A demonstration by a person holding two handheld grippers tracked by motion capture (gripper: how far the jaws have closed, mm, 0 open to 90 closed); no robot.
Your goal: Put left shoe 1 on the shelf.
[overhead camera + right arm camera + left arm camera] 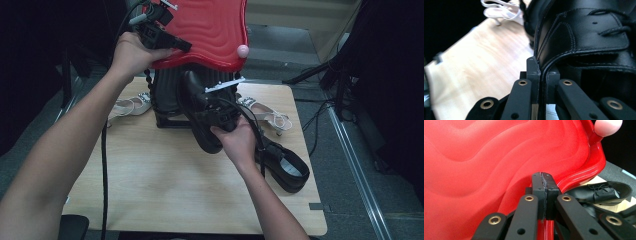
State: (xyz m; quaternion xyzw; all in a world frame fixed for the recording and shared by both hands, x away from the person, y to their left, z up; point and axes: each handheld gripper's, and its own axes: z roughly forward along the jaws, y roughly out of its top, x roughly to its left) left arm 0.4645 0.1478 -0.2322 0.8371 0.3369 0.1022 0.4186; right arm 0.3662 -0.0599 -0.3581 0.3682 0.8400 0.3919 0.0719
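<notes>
We look down on a pale wooden table (150, 175) ringed by dark floor and black stands. At its far edge sits a black ribbed case (167, 92) whose wavy red lid (210, 30) is lifted open; a pink knob (243, 50) sits at the lid's right corner. Our left gripper (175, 45) pinches the lid's rim: in the left gripper view its jaws are pressed together on the thin red edge, and the red surface spreads across that view. Our right gripper (200, 107) holds a black lace-up shoe (200, 125) just in front of the case's opening, above the table; in the right gripper view the jaws are clamped on the leather edge of the shoe's collar, with stitching and a lace eyelet close by. The raised shoe and the right hand (237, 142) hide much of the case's front. A second black shoe (285, 167) lies on the table near the right edge, just beside the right forearm. A pale strappy sandal (130, 106) lies to the left of the case, and its mate (265, 116) lies to the right, behind the hand. A black cable (104, 170) trails down across the table's left side. We can read no brand, label or writing on any of these things.
</notes>
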